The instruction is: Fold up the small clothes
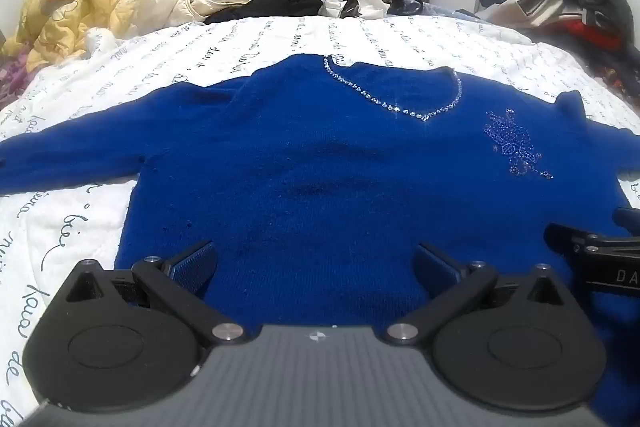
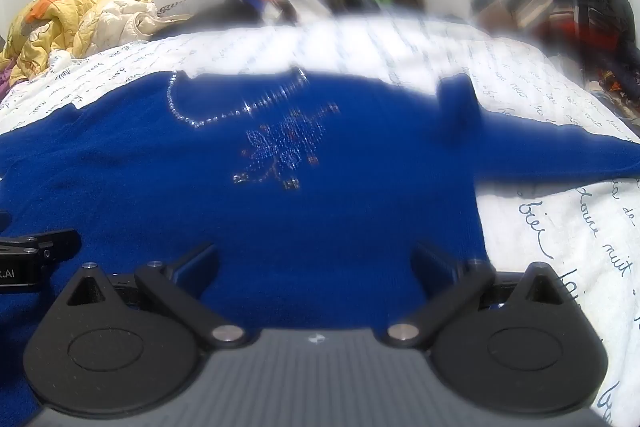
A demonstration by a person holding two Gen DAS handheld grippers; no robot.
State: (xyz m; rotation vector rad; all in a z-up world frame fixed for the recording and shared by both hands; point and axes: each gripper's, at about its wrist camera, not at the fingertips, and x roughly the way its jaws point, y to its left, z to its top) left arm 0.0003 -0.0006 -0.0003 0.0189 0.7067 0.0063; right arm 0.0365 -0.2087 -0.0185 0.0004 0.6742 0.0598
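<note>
left gripper (image 1: 316,263) over blue sweater (image 1: 320,167)

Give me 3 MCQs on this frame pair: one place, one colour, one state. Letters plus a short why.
1. Where does the sweater lie?
A. on the white bedspread with script print
B. over a chair back
C. on the floor

2. What colour is the sweater?
A. orange
B. deep blue
C. grey

3. How do the left gripper and right gripper stand?
A. both shut on the hem
B. left shut, right open
C. both open, nothing pinched

Answers:
1 A: the sweater is spread flat, sleeves out, on the bedspread in both views.
2 B: the knit is blue throughout, with sparkly stones along the neckline and a stone motif on the chest.
3 C: each pair of fingers is splayed wide over the lower part of the sweater, with only flat knit showing between them.
</note>
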